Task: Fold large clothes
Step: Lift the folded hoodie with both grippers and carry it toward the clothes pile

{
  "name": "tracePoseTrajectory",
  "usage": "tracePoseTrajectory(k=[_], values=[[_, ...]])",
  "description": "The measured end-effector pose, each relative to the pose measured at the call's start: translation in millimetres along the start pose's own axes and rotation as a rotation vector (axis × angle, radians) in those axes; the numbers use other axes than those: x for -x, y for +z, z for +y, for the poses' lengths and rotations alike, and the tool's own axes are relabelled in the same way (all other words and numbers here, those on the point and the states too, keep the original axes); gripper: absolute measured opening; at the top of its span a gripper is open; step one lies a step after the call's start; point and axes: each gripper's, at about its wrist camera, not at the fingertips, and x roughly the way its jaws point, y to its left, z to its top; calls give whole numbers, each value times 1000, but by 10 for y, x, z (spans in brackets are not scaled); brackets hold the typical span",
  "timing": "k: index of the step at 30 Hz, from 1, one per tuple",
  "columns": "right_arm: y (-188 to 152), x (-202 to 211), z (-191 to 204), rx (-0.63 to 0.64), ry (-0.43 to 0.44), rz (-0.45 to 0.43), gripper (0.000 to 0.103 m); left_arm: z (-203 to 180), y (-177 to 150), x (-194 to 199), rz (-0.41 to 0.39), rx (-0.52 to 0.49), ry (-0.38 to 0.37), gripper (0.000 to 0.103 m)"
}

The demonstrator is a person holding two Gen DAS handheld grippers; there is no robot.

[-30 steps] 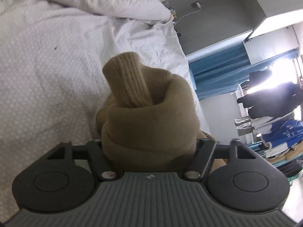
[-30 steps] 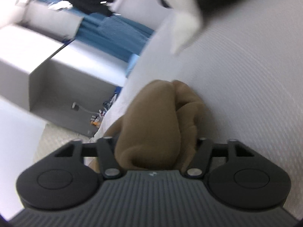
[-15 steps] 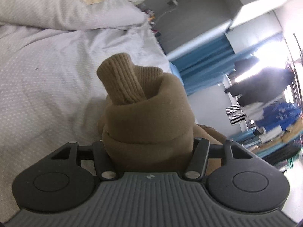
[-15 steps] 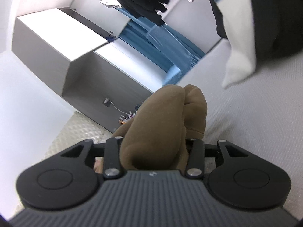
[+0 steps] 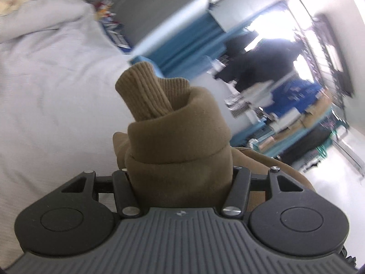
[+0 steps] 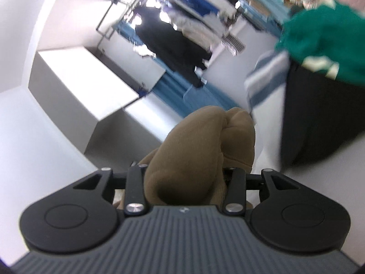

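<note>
Both hand-held grippers have risen, each clamping the brown garment (image 5: pixel 178 141).

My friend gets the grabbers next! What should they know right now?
Left gripper: shut on a bunch of the brown sweater, ribbed cuff sticking out in front; its fingers have just been closing on the cloth.
Right gripper: shut on another bunch of the sweater, also just tightened.
Both bunches are held up above the bed. A green and black clothes pile lies off to the right.
Done: sweater gripped in two places.
Left: no fold shows yet; probably spread it flat on the bed, then fold.
</note>
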Motion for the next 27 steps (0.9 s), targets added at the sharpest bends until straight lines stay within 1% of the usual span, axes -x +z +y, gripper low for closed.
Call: tracePoseTrajectory(k=[4,8,10,11,13,17,21,24,27], values=[[314,353,-201,24,-35,-65,44,-500,-271,-280,42,-47,-59,61],[543,701,-500,23,-92,-128,44,-893,-657,-646,103,-85,-106,61],[602,868,-668,21,-128,-150,44,-1008,-865,-852,138,-97,-115,61],[572,952,-755,18,-145,-157,44,-1059,-965,-951,158,-103,-119,61],[569,1018,-939,9,-182,-170,44,-1124,-1174,-1157,197,-118,-121,61],[434,1196,-1354,-42,-254,-180,44,-1136,-1610,-1526,275,-152,-106,61],[142,1302,-1829,-139,-327,-152,44,-1043,-1913,-1825,329,-211,-67,60],[-145,1379,-2142,-221,-361,-139,44,-973,-2035,-1895,341,-264,-68,60],[-354,1500,-2368,-303,-354,-159,44,-967,-2146,-1877,331,-320,-87,60]])
